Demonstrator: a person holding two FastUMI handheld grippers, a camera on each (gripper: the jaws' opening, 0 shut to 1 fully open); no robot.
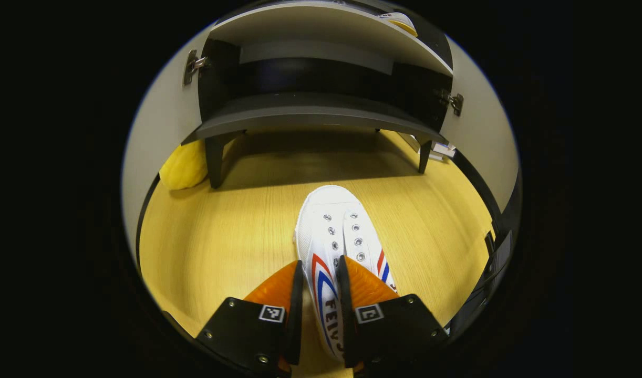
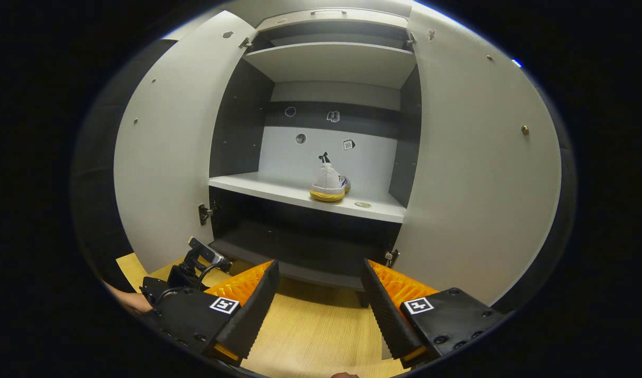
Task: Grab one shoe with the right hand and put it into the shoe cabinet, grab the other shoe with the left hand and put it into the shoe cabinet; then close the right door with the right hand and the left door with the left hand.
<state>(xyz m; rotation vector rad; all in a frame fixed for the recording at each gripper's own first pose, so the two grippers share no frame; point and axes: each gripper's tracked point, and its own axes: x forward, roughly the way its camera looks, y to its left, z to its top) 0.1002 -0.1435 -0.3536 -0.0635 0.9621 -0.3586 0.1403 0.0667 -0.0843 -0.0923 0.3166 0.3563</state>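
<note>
Our left gripper (image 1: 317, 310) pinches the white shoe (image 1: 338, 247) at its side wall, one finger inside the opening and the other against the outer canvas with the striped side mark. Our right gripper (image 2: 318, 307) hangs with its fingers spread wide and nothing between them.

We work over a pale wooden floor (image 1: 237, 236), and the shoe cabinet (image 2: 329, 131) stands on short dark legs at its far end. The held shoe is in front of the cabinet, toe pointing toward its bottom shelf; we cannot tell whether its sole touches the wood. The second shoe (image 2: 330, 185) sits on the cabinet's middle shelf (image 2: 279, 191), right of centre, heel toward us. Just right of it on the same shelf lies a small round disc (image 2: 362, 204).

Both doors stand swung outward: the left door (image 2: 166, 157) and the right door (image 2: 478, 168) flank the cabinet's open front. A yellow soft object (image 1: 184, 165) lies on the floor beside the cabinet's left front leg, partly behind the left door. In the right gripper view, the other gripper's camera mount (image 2: 197, 262) shows low, to the left of the cabinet. Small stickers dot the cabinet's back panel.
</note>
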